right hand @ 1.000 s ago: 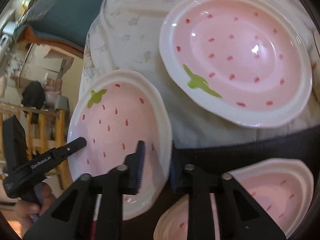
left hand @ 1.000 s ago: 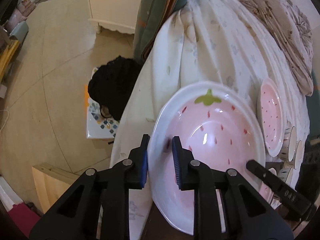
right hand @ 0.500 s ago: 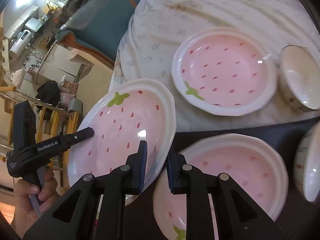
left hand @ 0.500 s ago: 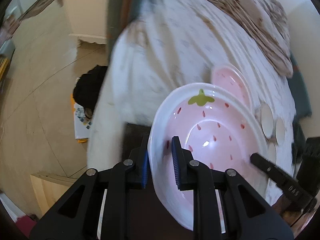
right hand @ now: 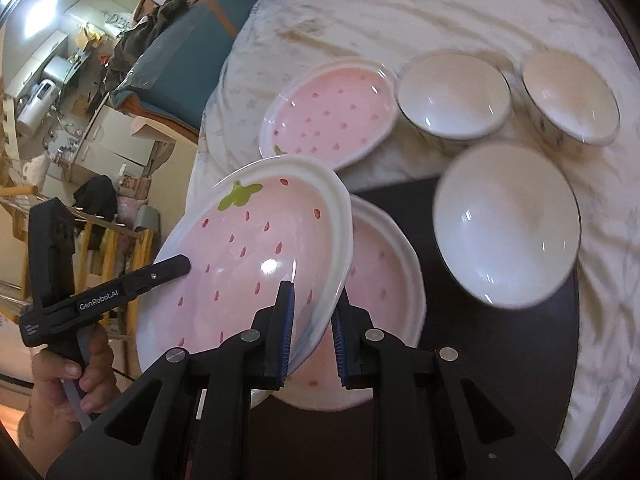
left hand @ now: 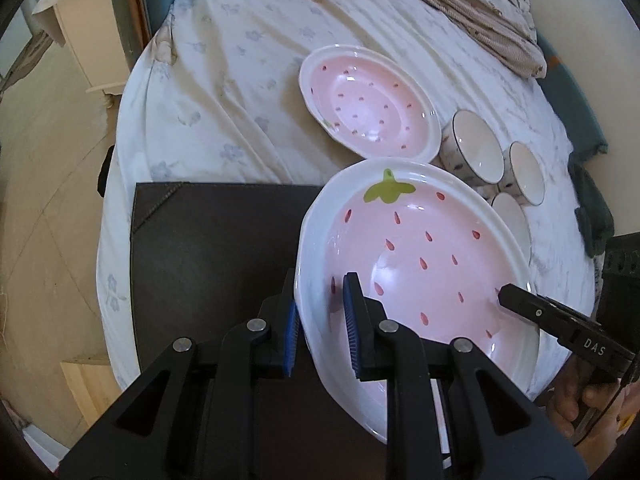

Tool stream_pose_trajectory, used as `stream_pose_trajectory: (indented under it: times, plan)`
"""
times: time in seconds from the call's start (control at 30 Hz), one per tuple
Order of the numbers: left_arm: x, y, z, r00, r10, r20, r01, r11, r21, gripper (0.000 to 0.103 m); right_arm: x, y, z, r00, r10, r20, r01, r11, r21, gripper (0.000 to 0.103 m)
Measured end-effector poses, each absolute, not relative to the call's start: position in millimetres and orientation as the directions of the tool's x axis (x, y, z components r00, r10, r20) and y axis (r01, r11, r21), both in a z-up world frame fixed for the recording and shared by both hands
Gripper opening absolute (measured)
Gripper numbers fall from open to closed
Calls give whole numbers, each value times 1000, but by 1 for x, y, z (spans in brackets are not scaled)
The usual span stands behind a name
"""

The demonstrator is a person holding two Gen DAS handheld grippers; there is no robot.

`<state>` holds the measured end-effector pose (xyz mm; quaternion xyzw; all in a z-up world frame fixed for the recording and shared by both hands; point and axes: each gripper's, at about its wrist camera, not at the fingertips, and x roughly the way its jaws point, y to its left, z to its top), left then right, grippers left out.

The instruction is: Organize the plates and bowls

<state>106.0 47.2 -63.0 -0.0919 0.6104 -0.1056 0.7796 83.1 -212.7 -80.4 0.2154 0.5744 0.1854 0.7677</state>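
Left wrist view: I have the left gripper clenched on the near rim of a strawberry plate, one blue pad inside the rim and one outside, while the tip of the right gripper bites the opposite rim, so the plate hangs between both tools, above the right side of the dark mat. Beyond it a second strawberry plate sits on the floral bedsheet, with three white bowls clustered to its right; none of these is sorted, by my reading. The mat's left half is bare and gives me room; the sheet falls away to the floor just past the mat's left edge, so I would keep well inside it. Right wrist view: the right gripper is clamped on the same carried plate, which tilts above another strawberry plate already lying on the mat, the likely start of a stack. The left gripper, held in a hand, grips the far rim. A white bowl rests at the mat's far edge, close to the stack, leaving little slack there; the other bowls and the plate on the sheet wait behind.
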Motion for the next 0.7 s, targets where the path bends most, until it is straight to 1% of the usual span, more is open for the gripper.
stream_pose_trajectory:
  times: [0.13, 0.2, 0.33, 0.7]
  plan:
    - [101, 42, -73, 224, -262, -939, 50, 965, -257, 17, 73, -219, -92, 256, 548, -796, -41, 829, 557, 20]
    - [101, 40, -78, 218, -270, -938, 43, 963, -268, 17, 71, -224, -99, 247, 561, -790, -22, 818, 574, 20]
    - [103, 33, -84, 218, -254, -942, 62, 967, -247, 17, 72, -229, -106, 245, 575, -780, 3, 805, 594, 20]
    - [106, 26, -105, 177, -217, -960, 78, 975, -207, 20, 77, -232, -128, 199, 550, -811, 33, 824, 566, 20]
